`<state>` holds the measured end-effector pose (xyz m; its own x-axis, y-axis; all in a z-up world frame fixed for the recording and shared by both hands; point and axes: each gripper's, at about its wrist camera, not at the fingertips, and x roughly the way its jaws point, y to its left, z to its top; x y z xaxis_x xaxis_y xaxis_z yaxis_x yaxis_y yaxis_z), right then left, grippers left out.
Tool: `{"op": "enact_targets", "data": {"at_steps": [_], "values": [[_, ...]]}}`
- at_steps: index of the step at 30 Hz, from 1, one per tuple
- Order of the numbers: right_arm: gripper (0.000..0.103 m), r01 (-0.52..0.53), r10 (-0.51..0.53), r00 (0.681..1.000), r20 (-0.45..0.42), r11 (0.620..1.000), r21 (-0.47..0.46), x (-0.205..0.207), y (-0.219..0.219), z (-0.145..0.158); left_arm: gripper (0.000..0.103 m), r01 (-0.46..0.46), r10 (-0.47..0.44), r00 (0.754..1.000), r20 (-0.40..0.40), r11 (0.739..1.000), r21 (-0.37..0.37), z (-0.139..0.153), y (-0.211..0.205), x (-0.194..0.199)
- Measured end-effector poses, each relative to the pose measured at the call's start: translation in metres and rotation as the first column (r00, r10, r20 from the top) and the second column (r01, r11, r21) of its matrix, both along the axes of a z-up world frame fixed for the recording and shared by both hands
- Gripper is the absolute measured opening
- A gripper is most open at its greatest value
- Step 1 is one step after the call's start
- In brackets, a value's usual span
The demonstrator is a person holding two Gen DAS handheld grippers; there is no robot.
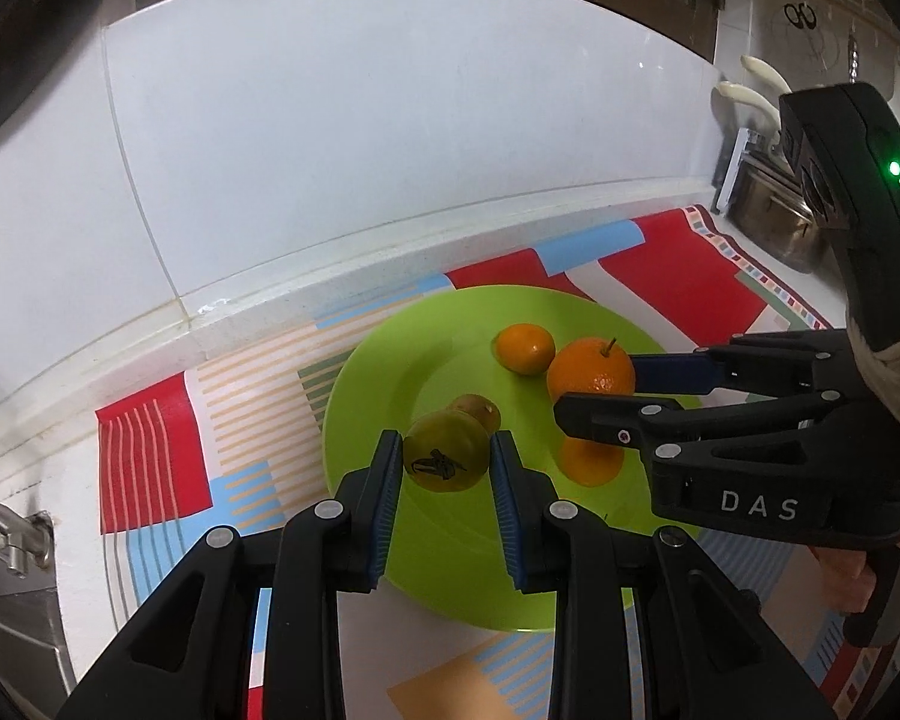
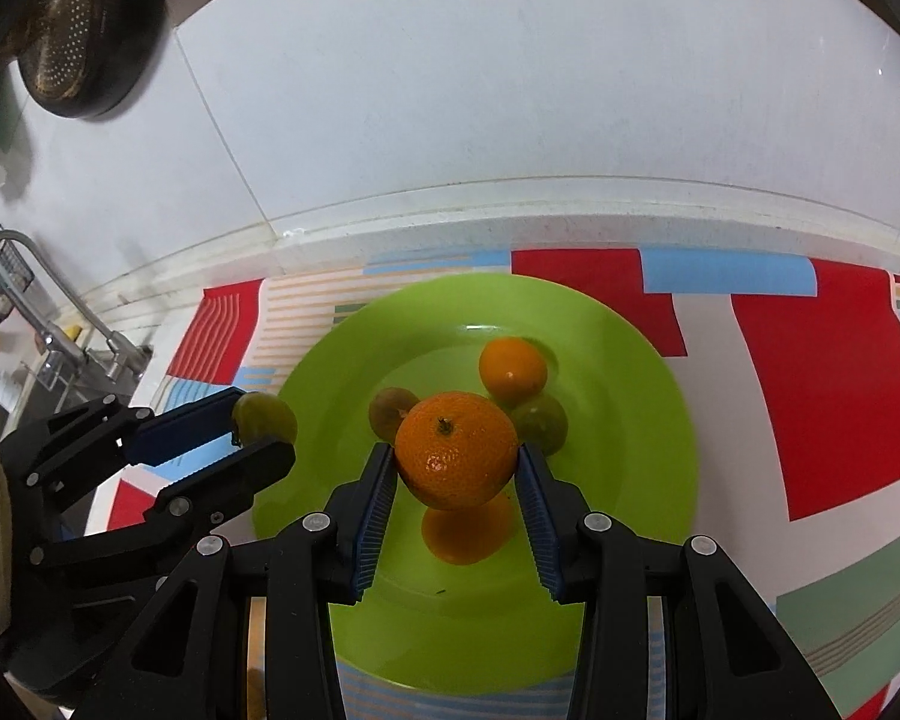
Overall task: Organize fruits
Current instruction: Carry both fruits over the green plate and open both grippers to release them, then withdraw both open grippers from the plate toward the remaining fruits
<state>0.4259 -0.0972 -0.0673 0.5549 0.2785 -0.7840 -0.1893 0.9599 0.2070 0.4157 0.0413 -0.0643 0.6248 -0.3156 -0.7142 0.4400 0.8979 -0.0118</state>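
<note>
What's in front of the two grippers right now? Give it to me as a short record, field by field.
surface: patterned mat on a white counter
plate: green plate lying on the mat
left gripper: shut on a green fruit, held over the plate
right gripper: shut on a large orange, above its reflection on the plate
loose on plate: small orange, two more greenish fruits
background: white tiled wall, faucet at the left
</note>
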Motion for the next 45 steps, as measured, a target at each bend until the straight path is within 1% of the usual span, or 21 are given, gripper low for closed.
{"op": "enact_targets", "data": {"at_steps": [2, 6, 8, 10, 14, 22, 29, 31, 36, 39, 45], "values": [[0.042, 0.010, -0.010, 1.000, -0.005, 1.000, 0.002, 0.001, -0.001, -0.001, 0.035, -0.002, 0.002, 1.000, -0.003, 1.000, -0.007, 0.001, 0.001, 0.000], [0.043, 0.022, -0.022, 1.000, 0.013, 1.000, 0.011, -0.003, -0.005, 0.003, 0.036, -0.015, 0.015, 1.000, 0.002, 1.000, -0.009, 0.006, 0.003, -0.003], [0.043, 0.029, -0.029, 0.999, 0.033, 1.000, -0.001, -0.007, -0.007, 0.009, 0.036, -0.031, 0.031, 1.000, -0.006, 0.999, -0.009, 0.010, 0.005, -0.007], [0.043, 0.029, -0.029, 0.998, 0.052, 1.000, 0.010, -0.015, -0.010, 0.016, 0.036, -0.043, 0.043, 0.999, -0.004, 0.999, -0.013, 0.015, 0.006, -0.012], [0.043, 0.032, -0.032, 0.996, 0.087, 0.999, 0.002, -0.033, -0.013, 0.029, 0.036, -0.064, 0.064, 0.998, 0.027, 0.998, -0.009, 0.030, 0.006, -0.030], [0.044, 0.023, -0.027, 0.990, 0.141, 0.999, 0.029, -0.071, -0.017, 0.054, 0.039, -0.082, 0.084, 0.992, 0.091, 0.996, -0.025, 0.062, 0.005, -0.067], [0.044, 0.015, -0.019, 0.982, 0.188, 1.000, 0.022, -0.105, -0.018, 0.072, 0.046, -0.114, 0.121, 0.985, 0.121, 0.992, -0.057, 0.081, 0.009, -0.100], [0.044, 0.012, -0.016, 0.981, 0.196, 1.000, 0.019, -0.113, -0.018, 0.074, 0.048, -0.116, 0.123, 0.985, 0.122, 0.991, -0.063, 0.082, 0.009, -0.108], [0.044, 0.018, -0.021, 0.980, 0.198, 1.000, 0.015, -0.129, -0.022, 0.074, 0.049, -0.126, 0.133, 0.984, 0.119, 0.990, -0.064, 0.081, 0.010, -0.126], [0.044, 0.021, -0.022, 0.981, 0.193, 1.000, 0.009, -0.138, -0.023, 0.071, 0.051, -0.134, 0.140, 0.984, 0.111, 0.989, -0.062, 0.077, 0.012, -0.135], [0.044, 0.015, -0.016, 0.987, 0.161, 1.000, 0.007, -0.149, -0.021, 0.058, 0.051, -0.151, 0.155, 0.985, 0.078, 0.987, -0.054, 0.064, 0.014, -0.147]]}}
